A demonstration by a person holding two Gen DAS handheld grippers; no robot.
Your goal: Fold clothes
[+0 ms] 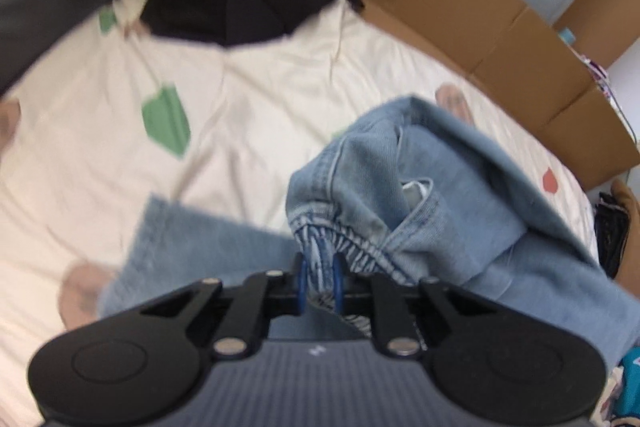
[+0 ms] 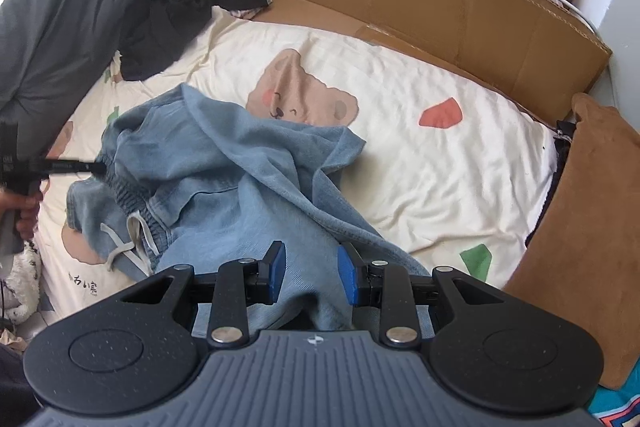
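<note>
while the cream bear-print bedsheet (image 2: 400, 99) fills the whole scene, the light blue denim trousers (image 2: 224, 163) lie crumpled in a heap on its near left part, so by my reading the fold has barely begun: no flat layer, no crease, legs bunched over each other, everything left to do. left gripper (image 1: 319, 281) is clenched on the elastic waistband (image 1: 352, 243), lifting it off the sheet, and the right wrist view shows that tong reaching in from the left edge. right gripper (image 2: 311, 273) hangs released, blue pads apart, just over a trouser leg near the camera, gripping nothing. white drawstring (image 2: 120, 247) dangles loose at the waist. smallest now: dark printed characters (image 2: 82, 287) on the sheet's near left corner, too small to read for certain. no brand visible on the denim.
</note>
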